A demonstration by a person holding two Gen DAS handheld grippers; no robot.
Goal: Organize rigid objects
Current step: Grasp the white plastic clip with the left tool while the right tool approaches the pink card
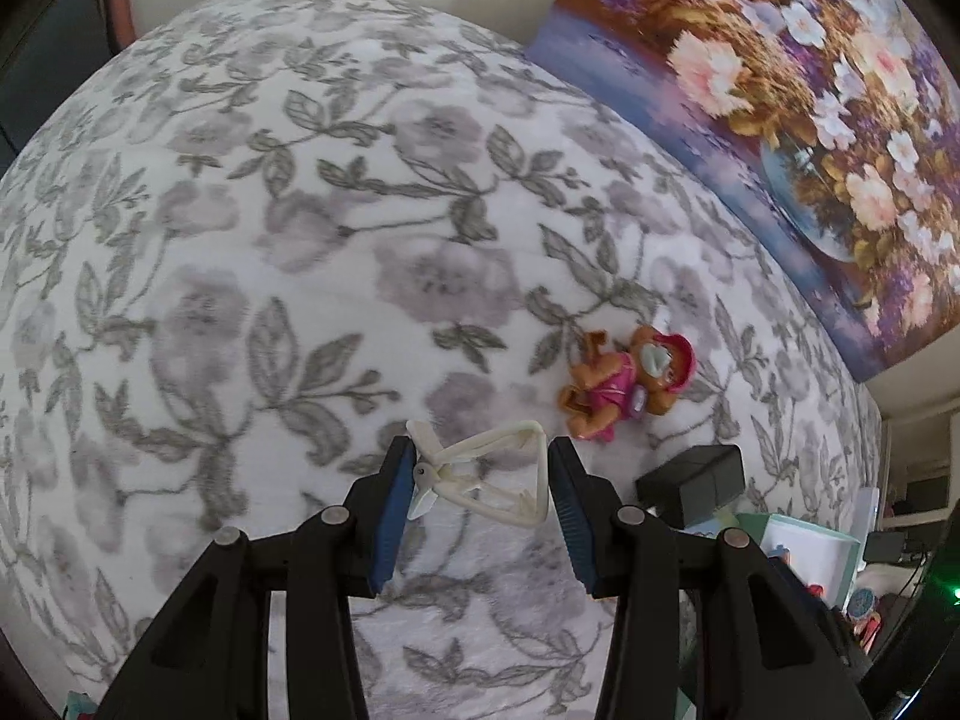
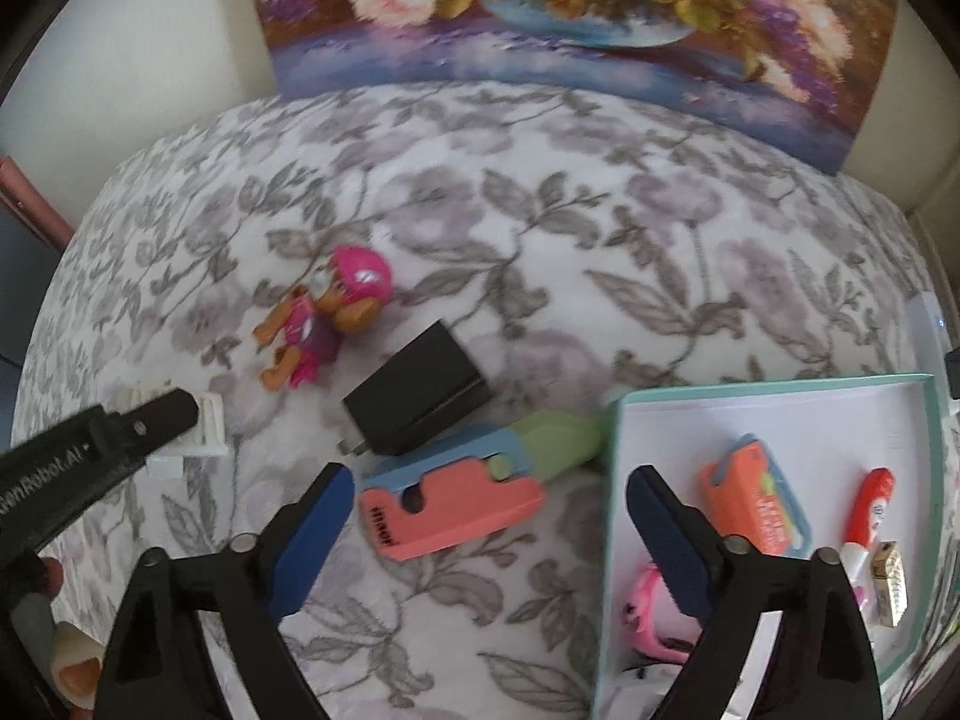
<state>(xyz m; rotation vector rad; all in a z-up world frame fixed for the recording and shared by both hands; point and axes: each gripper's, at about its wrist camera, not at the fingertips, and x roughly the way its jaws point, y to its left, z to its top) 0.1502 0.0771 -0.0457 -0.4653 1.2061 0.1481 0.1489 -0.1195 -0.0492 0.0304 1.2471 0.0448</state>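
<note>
My left gripper (image 1: 480,474) has its blue pads on both sides of a white plastic clip (image 1: 480,480) on the floral blanket; the left pad touches it, the right sits at its edge. The left gripper also shows in the right wrist view (image 2: 180,414) over the clip (image 2: 207,429). My right gripper (image 2: 486,504) is open and empty above a coral and blue toy knife (image 2: 456,504). A pink-helmeted toy dog (image 2: 321,318) (image 1: 624,384) and a black charger (image 2: 420,399) (image 1: 690,483) lie nearby. A teal-rimmed white box (image 2: 780,420) holds several small items.
A floral painting (image 2: 570,12) leans against the wall behind the blanket (image 2: 600,240). In the box lie an orange card case (image 2: 756,498), a red and white pen (image 2: 870,510), a pink toy (image 2: 654,618) and a gold clip (image 2: 891,588).
</note>
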